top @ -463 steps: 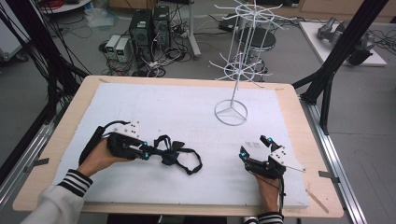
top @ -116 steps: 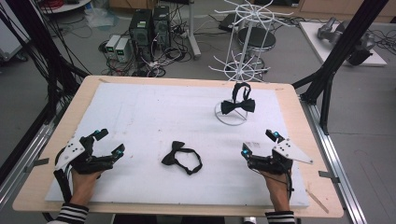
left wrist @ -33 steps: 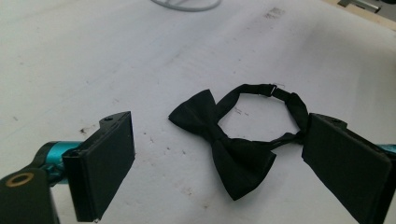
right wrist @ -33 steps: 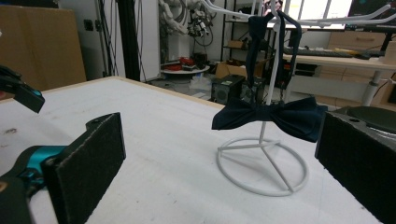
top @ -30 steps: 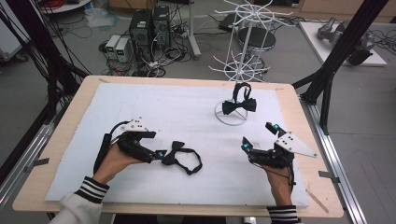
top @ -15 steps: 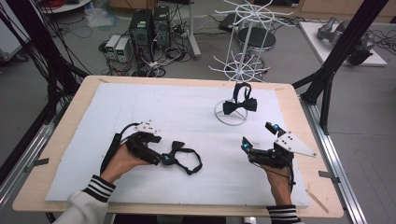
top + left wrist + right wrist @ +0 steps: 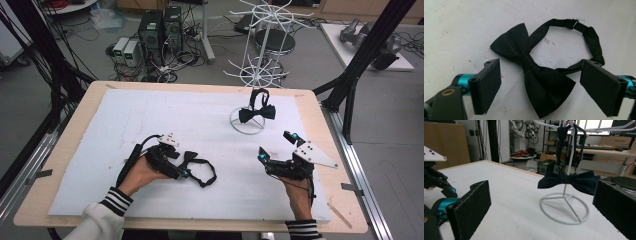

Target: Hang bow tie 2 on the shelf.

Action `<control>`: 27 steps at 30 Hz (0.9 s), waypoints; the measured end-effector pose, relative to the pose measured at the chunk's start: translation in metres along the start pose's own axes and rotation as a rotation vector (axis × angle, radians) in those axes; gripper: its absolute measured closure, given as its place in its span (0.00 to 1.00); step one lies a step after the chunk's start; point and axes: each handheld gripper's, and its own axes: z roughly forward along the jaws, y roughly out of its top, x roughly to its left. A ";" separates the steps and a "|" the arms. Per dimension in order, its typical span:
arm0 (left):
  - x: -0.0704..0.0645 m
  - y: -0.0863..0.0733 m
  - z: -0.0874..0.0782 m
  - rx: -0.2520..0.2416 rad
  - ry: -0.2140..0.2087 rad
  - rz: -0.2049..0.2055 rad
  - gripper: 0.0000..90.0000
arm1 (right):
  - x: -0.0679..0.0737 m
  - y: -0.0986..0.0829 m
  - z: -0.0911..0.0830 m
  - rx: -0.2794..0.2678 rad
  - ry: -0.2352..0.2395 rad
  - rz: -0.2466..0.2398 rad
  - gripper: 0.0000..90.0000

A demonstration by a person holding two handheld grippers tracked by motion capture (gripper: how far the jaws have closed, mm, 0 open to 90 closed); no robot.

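Black satin, a bow tie (image 7: 534, 75) lies flat on the white foam mat (image 7: 150, 115), toward the table's near edge and left of its middle, its neck strap looped out to one side. The left gripper (image 7: 540, 87) stands over it with jaws spread wide, one pad on either side of the lower wing, neither touching the cloth. The right gripper (image 7: 276, 148) rests near the table's near right corner, jaws also wide apart and holding nothing. Beyond it, toward the far edge, a second bow tie (image 7: 569, 181) hangs on a white wire stand (image 7: 565, 207).
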 end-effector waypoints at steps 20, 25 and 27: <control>-0.004 -0.007 0.003 0.027 0.034 0.016 0.56 | -0.001 0.000 -0.002 -0.009 0.004 0.005 0.01; -0.006 -0.008 0.002 0.026 0.053 0.031 0.68 | 0.000 0.000 -0.001 -0.009 0.004 0.007 0.01; -0.006 -0.008 0.001 0.027 0.053 0.035 0.73 | 0.000 0.000 -0.001 -0.008 0.004 0.008 0.01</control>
